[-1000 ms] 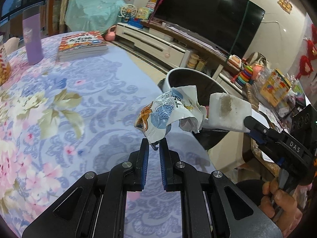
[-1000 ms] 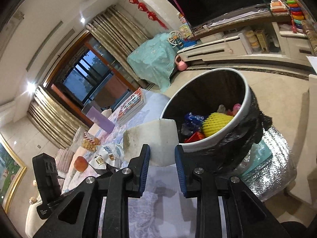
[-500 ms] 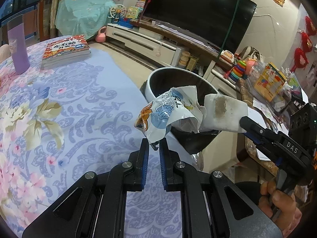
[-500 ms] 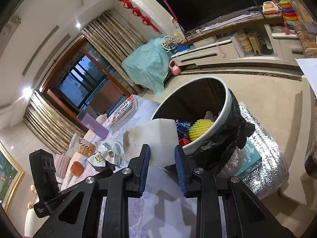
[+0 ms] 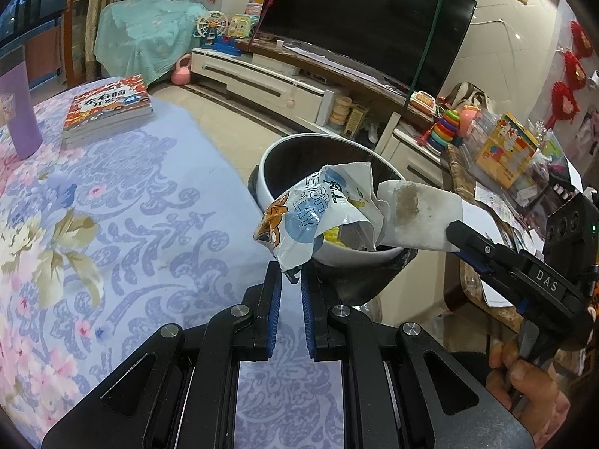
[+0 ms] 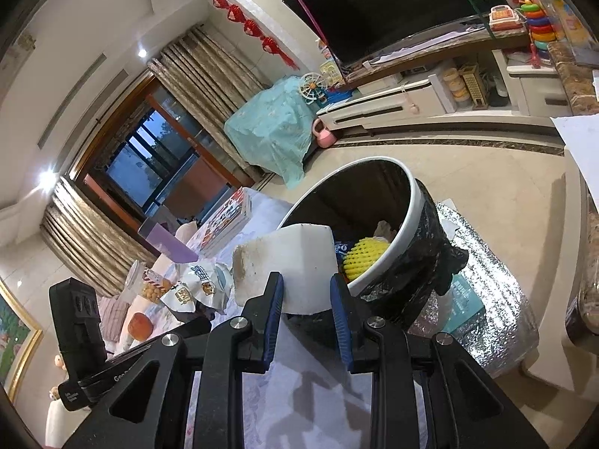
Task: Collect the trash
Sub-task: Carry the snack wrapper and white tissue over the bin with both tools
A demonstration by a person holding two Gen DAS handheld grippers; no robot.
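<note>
My left gripper (image 5: 291, 275) is shut on a crumpled white and blue snack wrapper (image 5: 318, 217), held in the air by the near rim of the trash bin (image 5: 284, 149). My right gripper (image 6: 307, 284) is shut on a stained white paper tissue (image 6: 288, 262), also at the bin's near rim. The tissue shows in the left wrist view (image 5: 415, 220), touching the wrapper. The bin (image 6: 411, 202) is white with a black liner and holds a yellow foam net (image 6: 365, 258) and other trash. The wrapper shows in the right wrist view (image 6: 202, 284).
The table (image 5: 112, 224) has a floral blue cloth, with a book stack (image 5: 108, 106) and a purple cup (image 5: 18, 112) at the far side. A TV cabinet (image 5: 262, 78) and toys line the wall. A silver foil mat (image 6: 494, 292) lies under the bin.
Both grippers have moved toward the bin with their trash, and the bin looms larger and closer in both views. Both grips are unchanged.
</note>
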